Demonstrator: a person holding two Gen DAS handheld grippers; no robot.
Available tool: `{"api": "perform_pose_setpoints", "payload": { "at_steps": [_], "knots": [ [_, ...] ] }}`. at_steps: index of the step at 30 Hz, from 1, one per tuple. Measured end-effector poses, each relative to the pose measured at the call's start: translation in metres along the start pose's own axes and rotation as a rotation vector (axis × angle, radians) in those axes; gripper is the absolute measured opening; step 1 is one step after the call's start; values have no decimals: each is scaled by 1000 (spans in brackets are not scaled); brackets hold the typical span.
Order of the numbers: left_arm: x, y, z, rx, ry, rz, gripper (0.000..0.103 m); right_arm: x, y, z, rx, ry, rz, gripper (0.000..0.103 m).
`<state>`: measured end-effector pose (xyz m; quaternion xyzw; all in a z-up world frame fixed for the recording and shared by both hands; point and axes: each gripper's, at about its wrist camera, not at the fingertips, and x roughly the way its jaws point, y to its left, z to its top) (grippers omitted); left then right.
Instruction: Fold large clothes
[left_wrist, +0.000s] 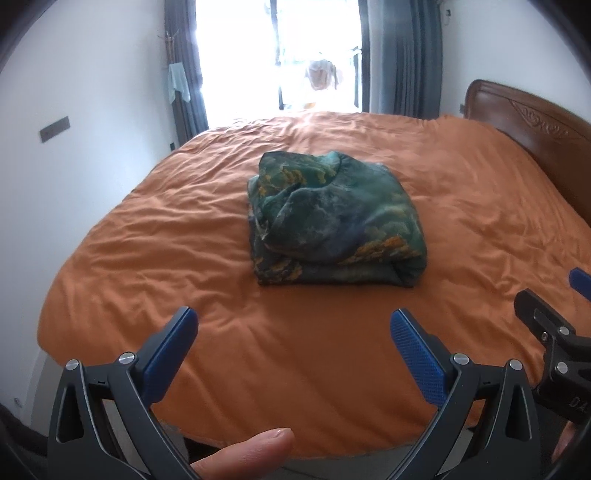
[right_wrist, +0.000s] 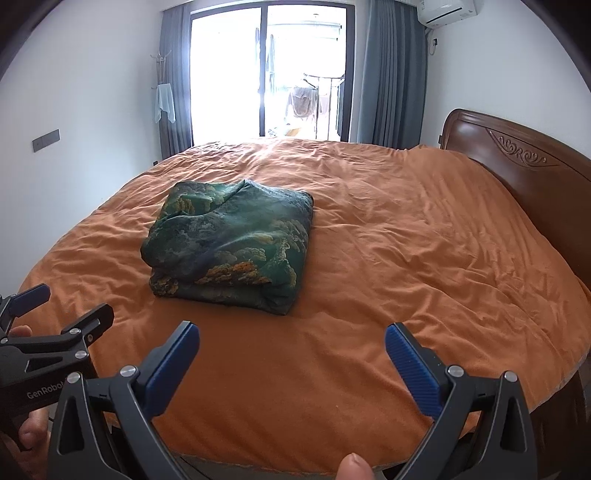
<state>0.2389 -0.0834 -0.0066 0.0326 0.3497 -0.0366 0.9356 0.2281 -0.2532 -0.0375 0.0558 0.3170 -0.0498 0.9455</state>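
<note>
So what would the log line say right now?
garment: folded bundle on orange bed | left gripper: open, empty | right gripper: open, empty | neither touches garment

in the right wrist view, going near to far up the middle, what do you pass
right gripper → orange bedspread → folded green patterned garment → glass balcony door

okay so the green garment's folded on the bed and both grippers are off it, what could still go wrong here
1. The garment is a puffy bundle with a raised top flap, so it may slump or spring open by itself.
2. The bed cover is soft and wrinkled; leaning on it could tilt the stack.
3. The left gripper and right gripper hang open, close together near the bed's near edge; they could knock each other or snag the cover.
</note>
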Motion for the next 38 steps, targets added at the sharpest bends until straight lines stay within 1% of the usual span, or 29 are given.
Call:
{"api": "perform_pose_setpoints", "payload": {
  "at_steps": [3,7,11,24,32,35,38],
  "knots": [
    [-1,-1,0,2,-10,28,103,-1,3,0,-14,-3,-24,102],
    [-1,0,1,-15,-6,8,103,-2,7,1,-32,-5,-48,102],
    [-5,1,3,-18,-8,-6,103,-4,10,4,-34,-11,-39,102],
    [-7,4,5,-18,-18,4,103,-5,14,8,-45,-8,-41,102],
    [-6,7,6,-31,-7,-1,103,-3,14,8,-50,-6,-46,102],
    [-8,8,5,-41,-19,-23,103,-2,12,7,-49,-1,-47,102],
    [-12,5,5,-31,-38,-7,103,-2,11,7,-47,-2,-45,102]
  ]
}}
